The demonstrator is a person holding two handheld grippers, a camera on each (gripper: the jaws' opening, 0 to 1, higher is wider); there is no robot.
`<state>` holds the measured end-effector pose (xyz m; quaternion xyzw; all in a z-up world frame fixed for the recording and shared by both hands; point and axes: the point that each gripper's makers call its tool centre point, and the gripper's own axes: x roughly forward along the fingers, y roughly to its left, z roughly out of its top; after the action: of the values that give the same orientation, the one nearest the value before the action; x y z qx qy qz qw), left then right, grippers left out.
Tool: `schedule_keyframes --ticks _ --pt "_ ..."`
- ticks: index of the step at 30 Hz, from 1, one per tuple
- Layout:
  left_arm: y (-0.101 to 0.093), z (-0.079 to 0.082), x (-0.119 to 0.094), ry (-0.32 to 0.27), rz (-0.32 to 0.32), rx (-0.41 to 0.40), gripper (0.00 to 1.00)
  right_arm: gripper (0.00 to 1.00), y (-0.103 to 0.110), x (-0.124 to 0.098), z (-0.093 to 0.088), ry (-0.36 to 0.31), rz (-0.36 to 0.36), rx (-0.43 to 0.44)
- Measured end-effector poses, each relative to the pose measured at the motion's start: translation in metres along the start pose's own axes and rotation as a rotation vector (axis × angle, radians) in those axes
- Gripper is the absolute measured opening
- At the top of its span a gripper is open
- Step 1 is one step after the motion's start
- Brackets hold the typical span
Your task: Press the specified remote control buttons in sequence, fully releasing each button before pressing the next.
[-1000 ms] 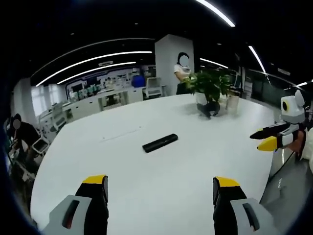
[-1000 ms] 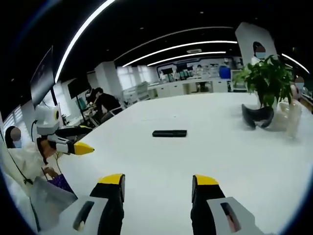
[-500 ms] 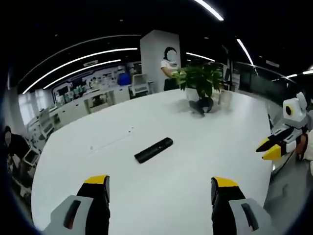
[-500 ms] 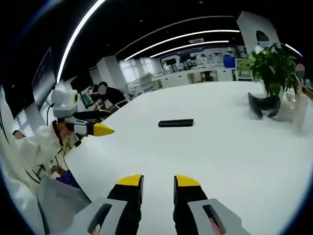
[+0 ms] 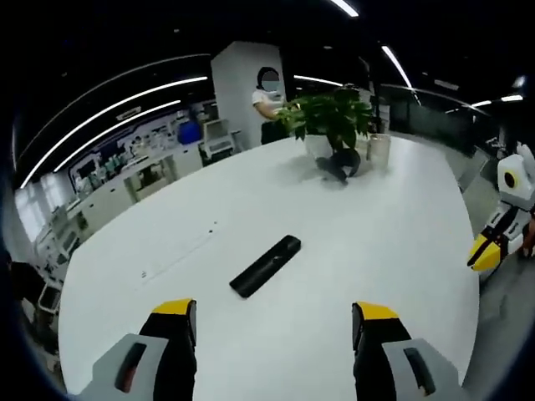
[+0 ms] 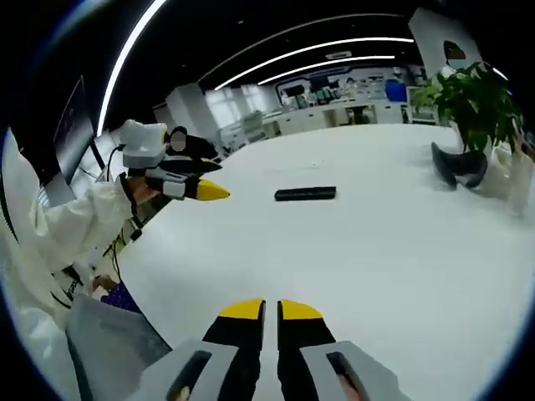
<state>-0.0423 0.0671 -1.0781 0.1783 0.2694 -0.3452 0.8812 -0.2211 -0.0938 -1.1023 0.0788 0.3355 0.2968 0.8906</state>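
Observation:
A long black remote control (image 5: 265, 266) lies flat on the white table (image 5: 393, 225), ahead of my left gripper (image 5: 272, 316), whose yellow-tipped jaws stand wide apart and hold nothing. In the right gripper view the same remote (image 6: 305, 194) lies mid-table, well beyond my right gripper (image 6: 270, 310), whose yellow tips are pressed together with nothing between them. The left gripper (image 6: 196, 185) comes in from the left there, held in a white-sleeved hand. The right gripper (image 5: 486, 251) appears at the right edge of the left gripper view.
A potted green plant (image 5: 328, 125) with a dark object (image 5: 338, 163) at its base stands at the far side of the table. A person (image 5: 267, 104) stands behind it. Office desks and seated people (image 6: 180, 146) lie beyond the table's edge.
My right gripper's jaws have closed from wide apart to touching. Both cameras have moved forward and over the table, so the remote looks nearer in the left gripper view.

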Motion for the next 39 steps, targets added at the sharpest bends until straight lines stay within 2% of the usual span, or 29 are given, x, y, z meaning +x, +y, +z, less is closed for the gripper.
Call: schedule_keyframes --ticks 3,18,23,29,33,37,39 --pt "0.004 0.000 0.013 0.009 -0.023 -0.002 0.76 0.00 -0.001 0.001 -0.002 0.007 0.003 0.008" --pt "0.026 0.002 0.069 0.095 -0.083 0.138 0.68 0.00 -0.002 0.006 -0.015 0.069 0.013 0.042" --pt "0.030 -0.004 0.088 0.132 -0.109 0.149 0.66 0.00 -0.004 0.008 -0.018 0.083 0.015 0.057" --pt "0.033 -0.011 0.108 0.184 -0.151 0.206 0.62 0.00 -0.005 0.011 -0.021 0.098 0.016 0.069" --pt "0.036 -0.022 0.119 0.250 -0.183 0.257 0.59 0.00 -0.007 0.011 -0.024 0.104 0.014 0.079" --pt "0.035 -0.023 0.128 0.271 -0.208 0.257 0.55 0.00 -0.009 0.011 -0.023 0.102 0.010 0.088" --pt "0.034 -0.025 0.132 0.295 -0.226 0.289 0.54 0.00 -0.010 0.012 -0.024 0.104 0.009 0.091"
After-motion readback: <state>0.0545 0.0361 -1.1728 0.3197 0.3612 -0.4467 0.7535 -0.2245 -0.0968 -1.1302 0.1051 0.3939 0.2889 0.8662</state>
